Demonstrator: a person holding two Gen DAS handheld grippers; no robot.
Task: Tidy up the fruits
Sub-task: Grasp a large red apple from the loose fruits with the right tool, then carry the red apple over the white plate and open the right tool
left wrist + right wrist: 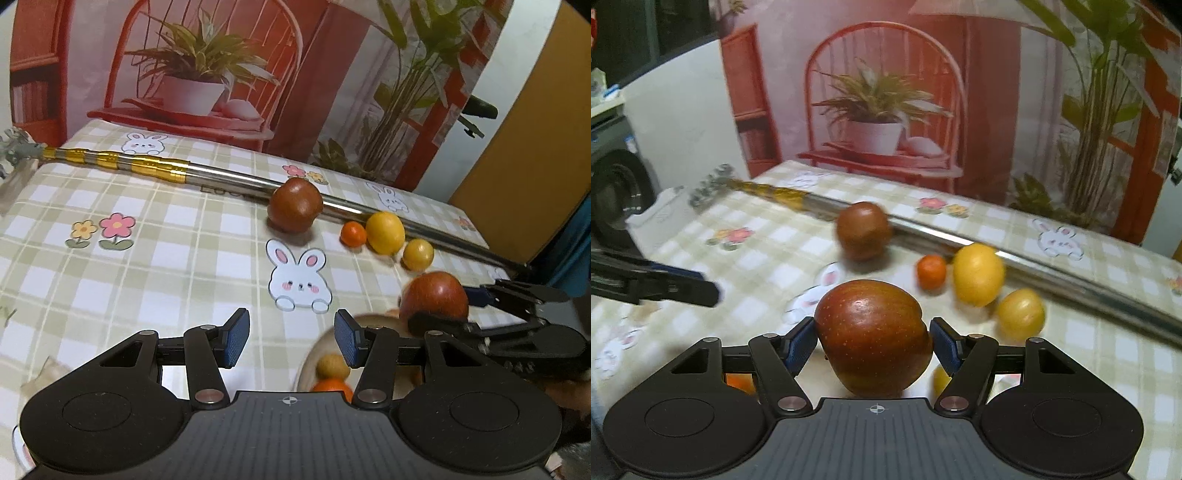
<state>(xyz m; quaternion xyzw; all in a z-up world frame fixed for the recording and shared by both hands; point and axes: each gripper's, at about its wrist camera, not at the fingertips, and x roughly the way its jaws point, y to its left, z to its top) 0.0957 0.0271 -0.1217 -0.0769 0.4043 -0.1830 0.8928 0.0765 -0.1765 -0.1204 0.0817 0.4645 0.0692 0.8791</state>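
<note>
Fruits are partly sorted: your right gripper (873,341) grasps a glossy red apple (873,332) at frame centre, above the pale plate (310,358) holding two small ones. Your left gripper (291,338) hangs released. Four wait upper right.
</note>
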